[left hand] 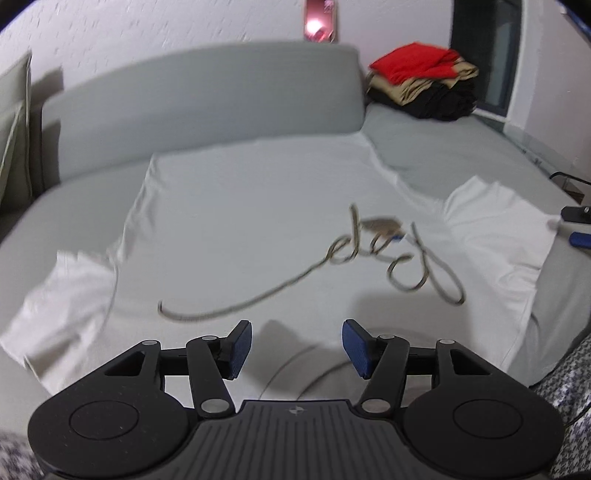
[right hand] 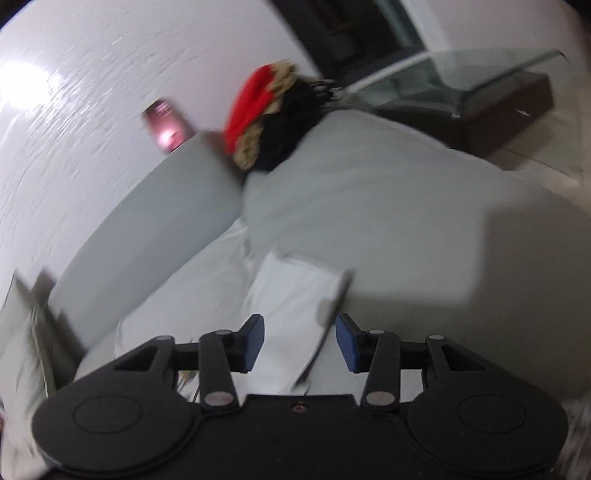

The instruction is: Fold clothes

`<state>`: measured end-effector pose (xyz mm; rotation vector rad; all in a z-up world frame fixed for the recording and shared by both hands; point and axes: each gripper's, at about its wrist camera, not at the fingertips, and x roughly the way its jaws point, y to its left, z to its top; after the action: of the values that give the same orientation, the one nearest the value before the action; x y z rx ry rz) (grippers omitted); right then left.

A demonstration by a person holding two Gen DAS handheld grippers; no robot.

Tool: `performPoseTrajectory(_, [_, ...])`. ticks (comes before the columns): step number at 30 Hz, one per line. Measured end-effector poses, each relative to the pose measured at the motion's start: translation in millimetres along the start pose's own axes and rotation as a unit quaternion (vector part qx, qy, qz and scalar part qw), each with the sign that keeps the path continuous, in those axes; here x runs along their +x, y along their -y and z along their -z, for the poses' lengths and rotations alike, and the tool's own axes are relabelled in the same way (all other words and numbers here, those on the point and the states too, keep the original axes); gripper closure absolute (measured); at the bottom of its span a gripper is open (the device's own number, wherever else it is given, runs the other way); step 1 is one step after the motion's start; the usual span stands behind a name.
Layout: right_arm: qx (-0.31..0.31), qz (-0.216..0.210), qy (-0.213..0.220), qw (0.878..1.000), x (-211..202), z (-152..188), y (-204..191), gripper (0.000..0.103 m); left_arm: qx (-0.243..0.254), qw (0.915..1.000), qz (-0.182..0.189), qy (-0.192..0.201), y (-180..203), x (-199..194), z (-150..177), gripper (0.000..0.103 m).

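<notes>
A white T-shirt point(left hand: 240, 221) with looping grey script printed on its chest lies spread flat on the grey sofa seat point(left hand: 443, 147), its sleeves out to both sides. My left gripper point(left hand: 297, 349) hovers open over the near edge by the collar, with nothing between its blue pads. In the right wrist view the picture is blurred and tilted. My right gripper point(right hand: 300, 343) is open over the shirt's right sleeve point(right hand: 291, 295); the sleeve's hem runs between the pads without being pinched. One blue pad point(left hand: 580, 240) of the right gripper shows at the sleeve's end.
A stack of folded red, tan and black clothes point(left hand: 424, 81) sits at the far right of the seat against the backrest point(left hand: 203, 96). A pink glowing object point(left hand: 320, 22) stands on the backrest top. A glass table point(right hand: 480, 85) lies beyond the sofa. Patterned fabric point(left hand: 569, 387) is near right.
</notes>
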<state>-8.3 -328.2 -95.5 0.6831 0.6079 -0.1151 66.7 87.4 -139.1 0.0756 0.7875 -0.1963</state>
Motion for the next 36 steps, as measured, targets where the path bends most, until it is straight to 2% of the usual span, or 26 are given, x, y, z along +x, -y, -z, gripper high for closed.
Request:
performPoseTrajectory(2, [0.027, 0.008, -0.011, 1.000, 11, -6, 10, 0.067, -0.008, 1.0000, 0.000, -0.004, -4, 1, 1, 0.046])
performPoseTrajectory(6, [0.063, 0.008, -0.009, 0.998, 23, -10, 21, 0.071, -0.019, 0.9998, -0.003, -0.006, -9, 3, 1, 0.045])
performPoseTrajectory(9, [0.059, 0.010, -0.005, 0.998, 32, -10, 20, 0.072, -0.025, 0.9996, -0.001, -0.011, -10, 7, 0, 0.045])
performPoseTrajectory(13, [0.032, 0.032, -0.001, 0.999, 40, -9, 15, 0.101, -0.025, 0.9997, -0.001, -0.002, -10, 4, -1, 0.045])
performPoseTrajectory(19, [-0.028, 0.054, 0.026, 0.998, 35, -9, -8, 0.101, -0.034, 0.9993, 0.002, 0.013, -14, -4, -1, 0.045])
performPoseTrajectory(24, [-0.130, 0.054, 0.044, 0.989, 33, -7, -61, 0.101, -0.038, 0.9990, 0.000, 0.021, -20, -10, -1, 0.045])
performPoseTrajectory(26, [-0.188, 0.045, 0.048, 0.980, 31, 3, -89, 0.101, -0.038, 0.9989, -0.003, 0.026, -21, -12, -1, 0.045])
performPoseTrajectory(28, [-0.255, 0.038, 0.048, 0.965, 33, 18, -116, 0.101, -0.040, 0.9988, -0.005, 0.029, -23, -14, -1, 0.045])
performPoseTrajectory(30, [-0.327, 0.031, 0.046, 0.943, 34, 39, -141, 0.101, -0.042, 0.9986, -0.007, 0.032, -26, -15, -1, 0.045])
performPoseTrajectory(33, [-0.426, 0.020, 0.034, 0.904, 36, 77, -169, 0.101, -0.049, 0.9981, -0.012, 0.036, -30, -17, -1, 0.045])
performPoseTrajectory(34, [-0.452, 0.018, 0.026, 0.891, 37, 90, -175, 0.101, -0.051, 0.9979, -0.013, 0.037, -31, -18, -1, 0.045])
performPoseTrajectory(36, [-0.484, 0.013, -0.011, 0.875, 44, 109, -179, 0.101, -0.058, 0.9975, -0.015, 0.037, -35, -18, -1, 0.045])
